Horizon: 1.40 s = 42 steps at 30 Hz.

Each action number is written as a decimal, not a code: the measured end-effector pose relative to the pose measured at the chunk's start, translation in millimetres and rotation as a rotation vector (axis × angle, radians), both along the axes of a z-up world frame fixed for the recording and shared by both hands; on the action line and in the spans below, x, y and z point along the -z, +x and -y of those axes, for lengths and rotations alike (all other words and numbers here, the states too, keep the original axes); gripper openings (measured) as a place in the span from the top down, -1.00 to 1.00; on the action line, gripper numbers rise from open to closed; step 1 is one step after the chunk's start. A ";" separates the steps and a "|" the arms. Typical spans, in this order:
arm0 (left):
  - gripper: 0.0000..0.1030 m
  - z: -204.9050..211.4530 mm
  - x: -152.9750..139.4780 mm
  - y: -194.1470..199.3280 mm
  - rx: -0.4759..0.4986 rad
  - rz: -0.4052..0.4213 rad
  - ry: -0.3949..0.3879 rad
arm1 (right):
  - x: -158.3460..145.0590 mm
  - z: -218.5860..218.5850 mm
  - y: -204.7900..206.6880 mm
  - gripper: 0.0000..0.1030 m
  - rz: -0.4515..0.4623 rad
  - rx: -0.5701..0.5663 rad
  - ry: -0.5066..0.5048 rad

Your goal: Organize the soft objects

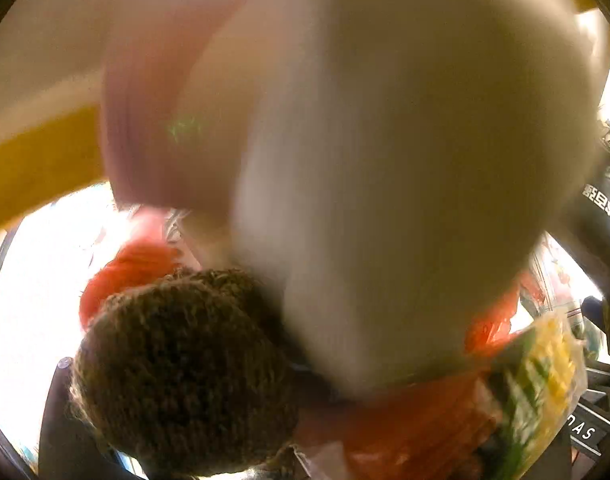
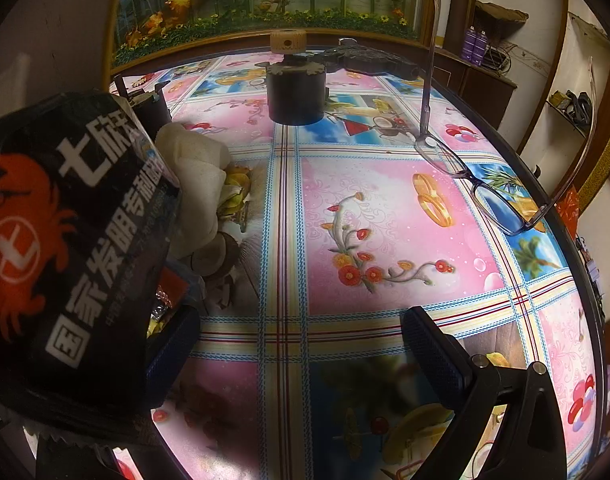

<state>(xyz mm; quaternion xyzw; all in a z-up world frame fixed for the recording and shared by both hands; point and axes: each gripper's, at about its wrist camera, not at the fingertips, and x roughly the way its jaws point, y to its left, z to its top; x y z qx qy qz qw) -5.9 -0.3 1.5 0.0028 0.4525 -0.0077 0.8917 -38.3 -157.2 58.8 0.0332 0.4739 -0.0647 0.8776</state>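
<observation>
Black bag [image 2: 77, 264] bears an orange crab and white Chinese characters.

L wrist view: big pale blurred mass [image 1: 405, 168] fills centre to 1 o'clock, too smeared to ID; it hides most of the red bag [image 1: 417, 424]. Left tool's fingers not visible behind the clutter. R wrist view: black printed bag [image 2: 77, 264] cut off at 9 o'clock, covers left finger of right tool [image 2: 301, 344]. Counter [image 2: 385, 216] edge cropped at 6 o'clock.

Round table [image 2: 385, 216], patterned cloth; on it: glasses [image 2: 471, 178], dark jar [image 2: 296, 94], cream cloth [image 2: 197, 176].
</observation>
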 end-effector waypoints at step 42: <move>-1.00 3.2 0.5 2.1 0.000 0.000 0.000 | -0.2 0.4 0.1 -0.99 0.000 0.000 0.000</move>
